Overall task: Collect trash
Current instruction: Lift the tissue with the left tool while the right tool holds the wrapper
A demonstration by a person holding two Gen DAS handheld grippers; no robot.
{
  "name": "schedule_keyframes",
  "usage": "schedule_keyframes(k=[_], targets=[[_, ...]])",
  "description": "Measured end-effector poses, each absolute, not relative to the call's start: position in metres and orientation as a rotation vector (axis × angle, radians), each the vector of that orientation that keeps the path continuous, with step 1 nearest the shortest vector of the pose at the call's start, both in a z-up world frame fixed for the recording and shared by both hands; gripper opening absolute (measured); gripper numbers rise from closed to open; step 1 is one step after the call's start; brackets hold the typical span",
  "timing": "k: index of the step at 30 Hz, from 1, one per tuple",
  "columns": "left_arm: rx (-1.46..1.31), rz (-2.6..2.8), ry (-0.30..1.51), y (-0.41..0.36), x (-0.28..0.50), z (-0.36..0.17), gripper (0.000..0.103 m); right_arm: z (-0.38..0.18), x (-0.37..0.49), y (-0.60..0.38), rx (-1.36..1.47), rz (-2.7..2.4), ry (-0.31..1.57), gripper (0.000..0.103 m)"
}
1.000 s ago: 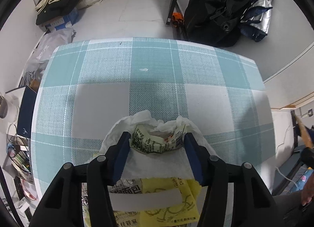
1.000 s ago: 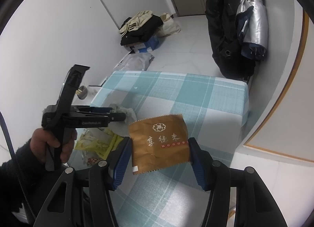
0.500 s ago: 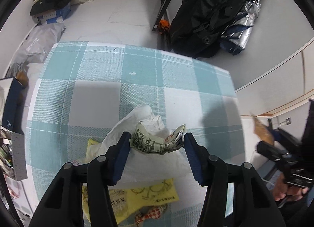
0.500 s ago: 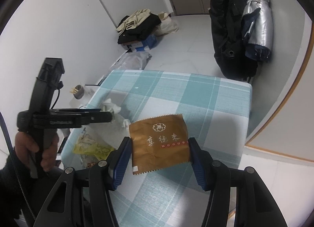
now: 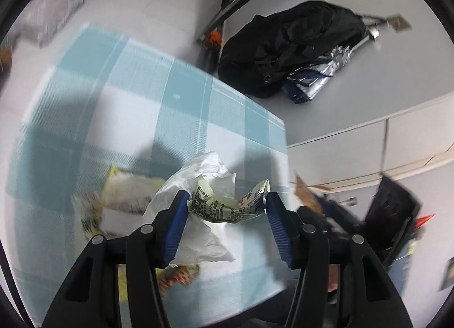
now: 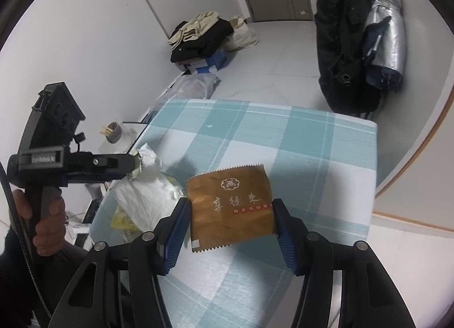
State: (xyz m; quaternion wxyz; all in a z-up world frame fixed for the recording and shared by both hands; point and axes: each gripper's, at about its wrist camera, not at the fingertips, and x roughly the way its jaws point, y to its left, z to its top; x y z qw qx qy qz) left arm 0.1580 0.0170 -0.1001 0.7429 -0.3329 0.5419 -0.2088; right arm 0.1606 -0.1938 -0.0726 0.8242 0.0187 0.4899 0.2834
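My left claw (image 5: pixel 227 209) is clamped on a crumpled printed wrapper (image 5: pixel 224 209), which spans the gap from one blue pad to the other with its long axis running across the jaws. My right claw (image 6: pixel 231 214) is clamped the same way on a flat brown packet (image 6: pixel 231 209), gripped by its two side edges, its zigzag-cut ends toward and away from me. Both pieces hang clear of the tabletop (image 6: pixel 312 152), so each claw is full.

Outward from the left claw, just beneath and behind the wrapper, lies a rumpled white plastic bag (image 5: pixel 198 183) on the checked cloth. To its left and under its near edge sit yellow printed wrappers (image 5: pixel 124 189); I count at least two, but blur keeps me from being sure. In the right wrist view the same white bag (image 6: pixel 147 186) sits at the tabletop's left edge, with yellow showing below it, and my left claw (image 6: pixel 134 162) hovers right over it, in my hand (image 6: pixel 46 231).

The move ahead, I judge, turns on this: the heap lies down and forward of the left claw, much nearer than to the right, which hangs over the middle of the cloth with the heap off to its left. I see no bin in either view, so I cannot tell where these two pieces should go.

Count: two claws, two held pieces, one white bag, some yellow wrappers.
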Motion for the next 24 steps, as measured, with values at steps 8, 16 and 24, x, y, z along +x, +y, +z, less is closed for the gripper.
schedule_keyframes(k=[8, 16, 24], targets=[[-0.925, -0.513, 1.198, 0.034, 0.152, -0.105, 0.051, -0.072, 0.149, -0.177, 0.049, 0.638, 1.038, 0.057], [-0.916, -0.494, 1.208, 0.037, 0.148, -0.103, 0.051, -0.079, 0.134, -0.142, 0.052, 0.758, 1.07, 0.057], [-0.947, -0.483, 1.226, 0.044, 0.146, -0.111, 0.051, -0.116, 0.135, -0.104, -0.045, 0.728, 1.196, 0.056]])
